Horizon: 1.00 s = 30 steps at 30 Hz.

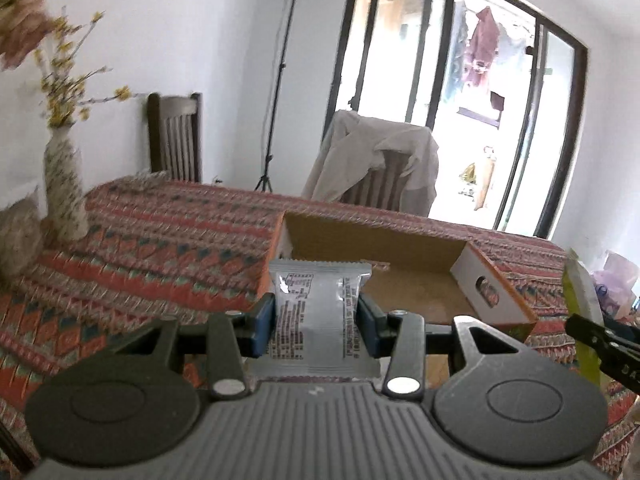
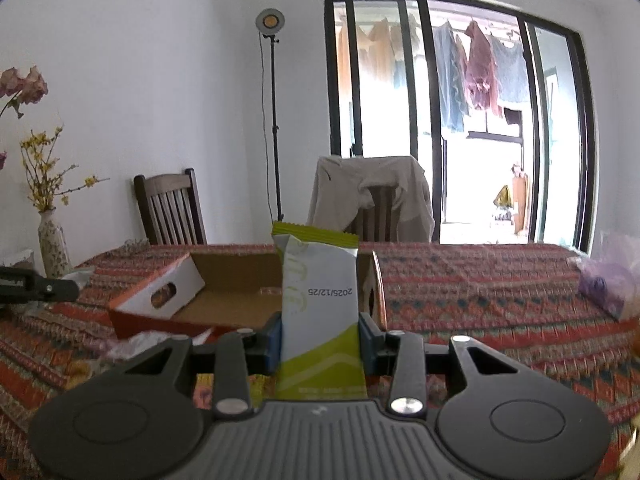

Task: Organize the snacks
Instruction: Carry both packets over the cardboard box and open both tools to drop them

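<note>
My left gripper (image 1: 317, 322) is shut on a silver snack packet (image 1: 318, 312) with printed text, held upright above the patterned tablecloth. Just beyond it lies an open cardboard box (image 1: 404, 284) with orange outer walls and a brown floor. My right gripper (image 2: 320, 340) is shut on a white and lime-green snack packet (image 2: 318, 304) with a printed date, also upright. The same box (image 2: 224, 300) sits behind and left of this packet. The green packet (image 1: 580, 304) and part of the right gripper show at the right edge of the left wrist view.
A patterned vase (image 1: 64, 192) with yellow flowers stands at the table's left. Two wooden chairs (image 2: 172, 212) stand behind the table, one draped with a beige garment (image 2: 372, 196). A lamp stand (image 2: 274, 120) rises by the wall. A purple plastic bag (image 2: 612, 284) lies at the right.
</note>
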Tool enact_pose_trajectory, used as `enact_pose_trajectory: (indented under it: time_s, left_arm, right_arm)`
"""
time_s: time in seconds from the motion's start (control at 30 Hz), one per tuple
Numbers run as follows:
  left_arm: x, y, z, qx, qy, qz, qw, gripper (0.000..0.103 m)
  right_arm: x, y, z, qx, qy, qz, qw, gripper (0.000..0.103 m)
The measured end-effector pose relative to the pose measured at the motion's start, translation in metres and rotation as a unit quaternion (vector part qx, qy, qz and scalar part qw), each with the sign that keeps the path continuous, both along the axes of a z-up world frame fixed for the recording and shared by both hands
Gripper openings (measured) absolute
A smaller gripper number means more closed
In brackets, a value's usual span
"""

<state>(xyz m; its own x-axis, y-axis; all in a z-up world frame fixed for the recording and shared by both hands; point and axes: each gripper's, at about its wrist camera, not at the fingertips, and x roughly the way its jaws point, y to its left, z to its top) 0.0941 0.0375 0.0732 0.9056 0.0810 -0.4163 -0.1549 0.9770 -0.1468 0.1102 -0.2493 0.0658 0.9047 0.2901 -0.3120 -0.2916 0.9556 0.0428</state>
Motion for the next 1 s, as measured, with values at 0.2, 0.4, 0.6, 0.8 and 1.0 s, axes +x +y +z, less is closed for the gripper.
enact_pose_trajectory:
  time_s: [0.2,0.4,0.6,0.8,1.0]
  left_arm:
    - [0.036,-0.019,0.017,0.011,-0.013,-0.023,0.9996,0.044]
    - [0.081,-0.031,0.023,0.017,-0.001,-0.030,0.9994,0.044]
    - [0.125,-0.031,0.010,0.026,0.035,-0.016,0.9989,0.044]
    - [0.160,-0.022,-0.019,0.029,0.096,-0.006,0.9949,0.044]
    - [0.187,-0.021,-0.040,0.033,0.138,0.001,0.9899,0.044]
  right_arm:
    - [0.031,0.009,0.023,0.002,-0.024,0.007,1.000,0.037]
    - [0.079,0.022,0.038,0.013,-0.019,0.015,1.000,0.037]
    - [0.135,0.039,0.027,0.010,0.021,0.022,0.999,0.037]
    - [0.174,0.044,-0.009,0.012,0.084,0.000,0.996,0.037]
    - [0.183,0.044,-0.022,0.000,0.117,0.010,0.993,0.038]
